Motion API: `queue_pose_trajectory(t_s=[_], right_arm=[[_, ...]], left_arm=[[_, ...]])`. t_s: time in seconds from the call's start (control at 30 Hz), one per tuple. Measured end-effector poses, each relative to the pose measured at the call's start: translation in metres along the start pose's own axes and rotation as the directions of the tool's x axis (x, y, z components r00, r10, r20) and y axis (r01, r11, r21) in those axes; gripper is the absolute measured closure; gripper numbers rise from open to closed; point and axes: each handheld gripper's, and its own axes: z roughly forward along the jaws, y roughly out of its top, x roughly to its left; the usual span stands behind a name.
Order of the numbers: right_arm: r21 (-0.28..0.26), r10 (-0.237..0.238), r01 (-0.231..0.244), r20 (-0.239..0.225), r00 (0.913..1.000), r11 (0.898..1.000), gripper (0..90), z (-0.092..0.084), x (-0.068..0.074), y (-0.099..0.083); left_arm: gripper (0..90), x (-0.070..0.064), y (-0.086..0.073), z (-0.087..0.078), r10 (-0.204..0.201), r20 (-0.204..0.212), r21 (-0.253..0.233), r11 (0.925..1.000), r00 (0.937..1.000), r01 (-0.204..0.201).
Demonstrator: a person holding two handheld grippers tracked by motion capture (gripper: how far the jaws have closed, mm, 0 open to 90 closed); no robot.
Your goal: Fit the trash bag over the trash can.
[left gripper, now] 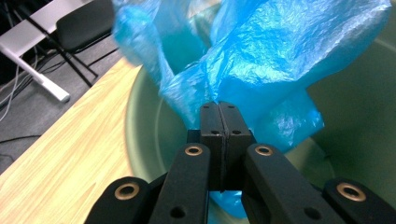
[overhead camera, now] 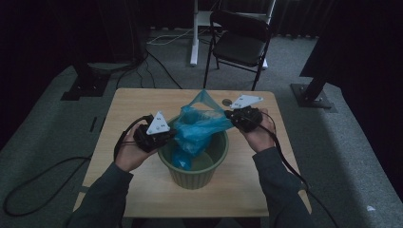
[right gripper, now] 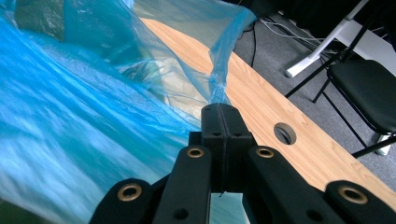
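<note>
Forearms in dark sleeves at the bottom of the high view, one gripper in each hand.

Left gripper [overhead camera: 161, 137]: jaws pressed together, pinching a fold of blue plastic bag [overhead camera: 202, 124]; in the left gripper view [left gripper: 219, 112] film rising straight from the jaw tips and billowing up and to the right [left gripper: 280, 56].

Green bucket [overhead camera: 216, 164] directly below and ahead of those jaws, between the two grippers; inner wall seen behind the jaws [left gripper: 144, 135]. Bag draped partly inside, lower part hanging into the bucket, upper part stretched above the rim.

Right gripper [overhead camera: 237, 116]: jaws pressed together, pinching the bag's edge; in the right gripper view [right gripper: 224, 112] a twisted strip of film running up from the tips [right gripper: 219, 79], rest spread to the left.

Wooden worktop [overhead camera: 123, 109] under everything, with a round hole [right gripper: 285, 134] just right of the right jaws.

Black folding chair [overhead camera: 240, 42] beyond the worktop's far edge.
</note>
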Motion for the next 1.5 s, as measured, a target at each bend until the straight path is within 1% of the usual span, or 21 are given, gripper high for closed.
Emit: queue_pose_trajectory(t_s=[0.13, 0.2, 0.27, 0.33, 0.4, 0.43, 0.47, 0.5, 0.6, 0.73, 0.8, 0.83, 0.97, 1.07, 1.1, 1.2, 1.23, 1.3, 1.37, 1.47, 1.5], right_arm=[[-0.004, 0.011, -0.011, 0.010, 0.9999, 1.000, 90.0, -0.004, -0.003, -0.003], [-0.013, 0.022, -0.022, 0.013, 0.9997, 1.000, 90.0, -0.006, -0.005, -0.004], [-0.012, 0.033, -0.032, 0.025, 0.9992, 0.999, 90.0, -0.008, -0.006, -0.006], [-0.018, 0.040, -0.040, 0.019, 0.9990, 0.999, 90.0, -0.009, -0.007, -0.007], [-0.025, 0.039, -0.039, 0.011, 0.9992, 0.999, 90.0, -0.009, -0.006, -0.008], [-0.030, 0.035, -0.035, 0.008, 0.9994, 0.999, 90.0, -0.008, -0.004, -0.008], [-0.032, 0.029, -0.028, 0.008, 0.9996, 0.999, 90.0, -0.008, -0.003, -0.008], [-0.036, 0.024, -0.024, 0.004, 0.9997, 0.999, 90.0, -0.008, -0.002, -0.007], [-0.048, 0.014, -0.014, -0.001, 0.9999, 0.999, 90.0, -0.007, 0.002, -0.005], [-0.063, 0.003, -0.004, -0.007, 1.0000, 0.998, 90.0, -0.007, 0.004, -0.001], [-0.063, 0.001, -0.002, -0.009, 1.0000, 0.998, 90.0, -0.007, 0.006, 0.000], [-0.063, 0.001, -0.002, -0.009, 1.0000, 0.998, 90.0, -0.007, 0.006, 0.000], [-0.070, -0.001, 0.000, -0.013, 0.9999, 0.998, 90.0, -0.005, 0.007, 0.002], [-0.068, -0.001, 0.000, -0.013, 0.9999, 0.998, 90.0, -0.004, 0.007, 0.002], [-0.071, 0.001, -0.002, -0.014, 0.9999, 0.997, 90.0, -0.004, 0.007, 0.002], [-0.074, -0.002, 0.001, -0.017, 0.9999, 0.997, 90.0, -0.005, 0.008, 0.003], [-0.074, -0.005, 0.004, -0.017, 0.9998, 0.997, 90.0, -0.005, 0.008, 0.003], [-0.079, -0.007, 0.005, -0.019, 0.9998, 0.997, 90.0, -0.005, 0.008, 0.003], [-0.078, -0.010, 0.008, -0.016, 0.9998, 0.997, 90.0, -0.006, 0.008, 0.004], [-0.078, -0.020, 0.019, -0.007, 0.9998, 0.997, 90.0, -0.007, 0.008, 0.004], [-0.077, -0.021, 0.021, -0.005, 0.9998, 0.997, 90.0, -0.007, 0.008, 0.004]], left_arm=[[89.6, 0.004, -0.006, -0.004, -0.018, -0.008, -0.005, 0.9998, 0.9998, 0.018], [89.6, 0.004, -0.007, -0.005, -0.016, -0.009, -0.001, 0.9999, 0.9998, 0.016], [89.6, 0.006, -0.012, -0.006, -0.028, -0.014, 0.005, 0.9996, 0.9995, 0.028], [89.6, 0.008, -0.015, -0.006, -0.042, -0.009, 0.001, 0.9991, 0.9991, 0.043], [88.8, 0.009, -0.016, -0.008, -0.045, -0.005, -0.008, 0.9990, 0.9990, 0.045], [85.5, 0.009, -0.016, -0.009, -0.050, -0.004, -0.015, 0.9986, 0.9987, 0.050], [82.4, 0.010, -0.016, -0.010, -0.055, -0.013, -0.024, 0.9982, 0.9984, 0.054], [79.6, 0.011, -0.015, -0.012, -0.059, -0.012, -0.032, 0.9978, 0.9982, 0.058], [75.3, 0.013, -0.014, -0.016, -0.073, -0.020, -0.047, 0.9963, 0.9971, 0.072], [71.1, 0.018, -0.011, -0.018, -0.108, -0.028, -0.073, 0.9916, 0.9937, 0.106], [69.4, 0.020, -0.008, -0.016, -0.124, -0.022, -0.079, 0.9894, 0.9920, 0.122], [68.4, 0.020, -0.008, -0.016, -0.124, -0.022, -0.079, 0.9894, 0.9920, 0.122], [65.8, 0.022, 0.003, -0.007, -0.146, -0.011, -0.080, 0.9863, 0.9893, 0.144], [63.5, 0.022, 0.012, 0.004, -0.159, -0.014, -0.069, 0.9851, 0.9872, 0.157], [62.1, 0.022, 0.015, 0.008, -0.158, -0.016, -0.056, 0.9861, 0.9874, 0.157], [58.6, 0.021, 0.022, 0.021, -0.160, -0.032, -0.032, 0.9867, 0.9866, 0.159], [57.6, 0.020, 0.024, 0.027, -0.160, -0.052, -0.015, 0.9871, 0.9858, 0.159], [55.8, 0.020, 0.026, 0.035, -0.164, -0.073, 0.005, 0.9862, 0.9837, 0.165], [56.6, 0.019, 0.027, 0.041, -0.156, -0.117, 0.041, 0.9859, 0.9807, 0.162], [71.4, 0.018, 0.027, 0.044, -0.149, -0.154, 0.056, 0.9856, 0.9768, 0.159], [74.9, 0.018, 0.027, 0.043, -0.148, -0.161, 0.058, 0.9855, 0.9758, 0.159]])
